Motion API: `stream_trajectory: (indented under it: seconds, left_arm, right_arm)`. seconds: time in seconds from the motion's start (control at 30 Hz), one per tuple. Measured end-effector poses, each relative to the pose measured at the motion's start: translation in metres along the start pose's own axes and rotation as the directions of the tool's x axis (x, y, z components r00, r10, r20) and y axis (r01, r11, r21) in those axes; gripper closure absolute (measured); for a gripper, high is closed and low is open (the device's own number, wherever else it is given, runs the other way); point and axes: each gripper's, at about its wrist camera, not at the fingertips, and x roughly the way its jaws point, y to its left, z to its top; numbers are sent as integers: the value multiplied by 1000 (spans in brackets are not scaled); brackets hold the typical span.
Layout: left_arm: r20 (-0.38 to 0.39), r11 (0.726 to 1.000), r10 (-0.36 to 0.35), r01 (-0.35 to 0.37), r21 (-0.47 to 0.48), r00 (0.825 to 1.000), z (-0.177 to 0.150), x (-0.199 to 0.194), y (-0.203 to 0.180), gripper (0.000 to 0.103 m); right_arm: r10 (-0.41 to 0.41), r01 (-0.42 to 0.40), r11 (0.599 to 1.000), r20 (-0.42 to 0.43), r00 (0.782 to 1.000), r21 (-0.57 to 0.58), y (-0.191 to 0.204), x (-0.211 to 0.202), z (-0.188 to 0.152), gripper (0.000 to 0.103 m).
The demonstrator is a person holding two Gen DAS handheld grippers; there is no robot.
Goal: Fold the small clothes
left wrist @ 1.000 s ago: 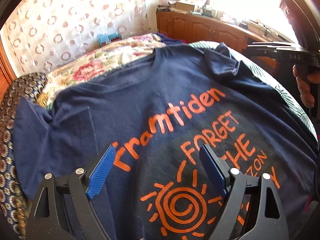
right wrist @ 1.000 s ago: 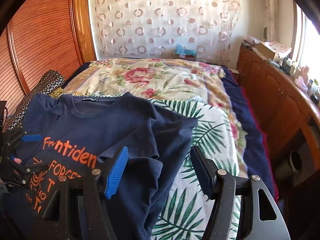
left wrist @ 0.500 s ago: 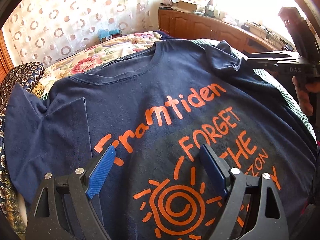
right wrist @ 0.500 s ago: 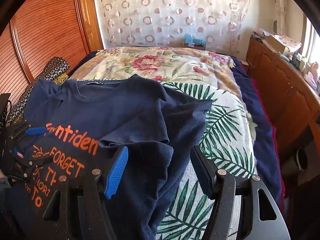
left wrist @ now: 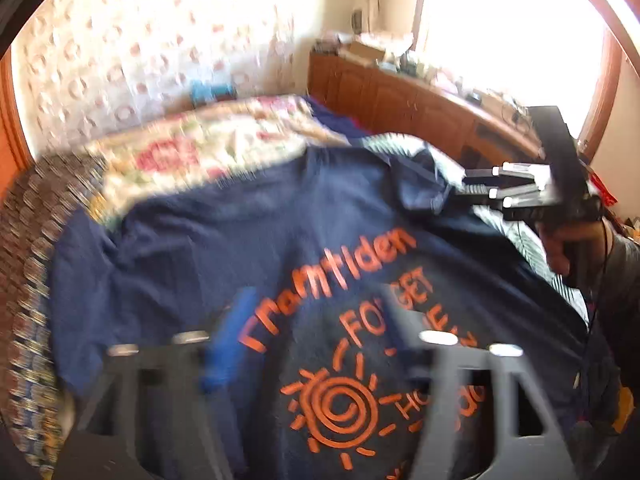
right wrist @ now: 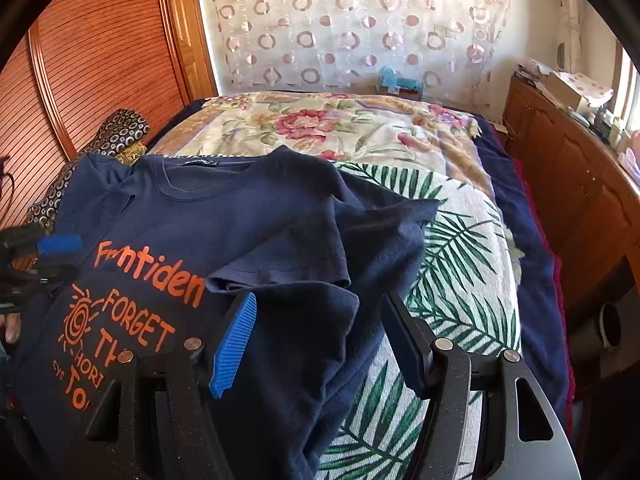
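A navy T-shirt (left wrist: 224, 248) with orange print lies front up on the bed; it also shows in the right wrist view (right wrist: 248, 216). Its right sleeve (right wrist: 304, 256) is crumpled and folded over onto the body. My left gripper (left wrist: 316, 344) is open and empty over the shirt's printed chest; this view is blurred by motion. My right gripper (right wrist: 316, 340) is open and empty just above the shirt's right side, below the sleeve. The right gripper also shows in the left wrist view (left wrist: 472, 192), next to the sleeve. The left gripper shows at the left edge of the right wrist view (right wrist: 48, 256).
The bed carries a palm-leaf cover (right wrist: 460, 280) and a floral quilt (right wrist: 320, 128). A patterned pillow (right wrist: 120, 132) lies at the left by the wooden wardrobe (right wrist: 92, 60). A wooden cabinet (right wrist: 580, 168) with clutter runs along the right, and a curtain (right wrist: 352, 20) hangs behind.
My left gripper has swung quickly, blurring its view; the shirt print now sits further right and lower. My right gripper has shifted a little forward over the sleeve. Both stay open.
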Motion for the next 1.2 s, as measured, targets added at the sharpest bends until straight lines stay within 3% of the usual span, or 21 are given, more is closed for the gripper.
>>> stream_trajectory:
  seconds: [0.07,0.23,0.27,0.37,0.4,0.43,0.5,0.63,0.87,0.97,1.1,1.2]
  left_arm:
    - [44,998,63,-64,6,997,4,-12,1,14]
    - [57,994,111,-111,3,992,12,-23,9,12]
    - [60,994,110,-110,0,992,12,-25,10,12]
    - [47,994,104,-104,-15,993,11,-26,16,12]
    - [44,994,107,-106,-17,993,10,-26,16,12]
    - [41,994,108,-107,-21,993,9,-25,17,12]
    - [37,995,99,-99,-23,994,6,-24,17,12]
    - [14,994,109,-108,-16,994,2,-19,14,12]
    - [41,996,90,-90,-22,995,-2,-18,9,12]
    - [42,997,79,-78,-21,996,0,-13,6,12]
    - [36,999,49,-49,-14,998,0,-10,0,12]
    - [26,999,34,-33,-7,999,0,-5,-6,12]
  right_arm:
    - [6,-6,1000,2,1000,0,0,2,0,37]
    - [15,-15,1000,-10,1000,-4,1,9,1,38]
    - [19,-19,1000,-17,1000,-7,1,11,1,43]
    - [4,-6,999,-52,999,-33,5,19,2,72]
    - [4,-6,999,-55,998,-44,6,19,2,90]
    - [3,-6,999,-51,999,-54,8,18,3,97]
    - [28,-29,998,-26,999,-60,13,10,5,99]
    - [89,-89,992,-7,996,-85,27,-10,5,99]
    - [216,-222,972,-70,974,-81,55,-30,-26,99]
    - [225,-231,970,-77,971,-71,60,-33,-33,98]
    - [176,-178,983,-43,984,-50,50,-37,-28,65]
    - [154,-154,988,0,988,-28,39,-46,-22,62]
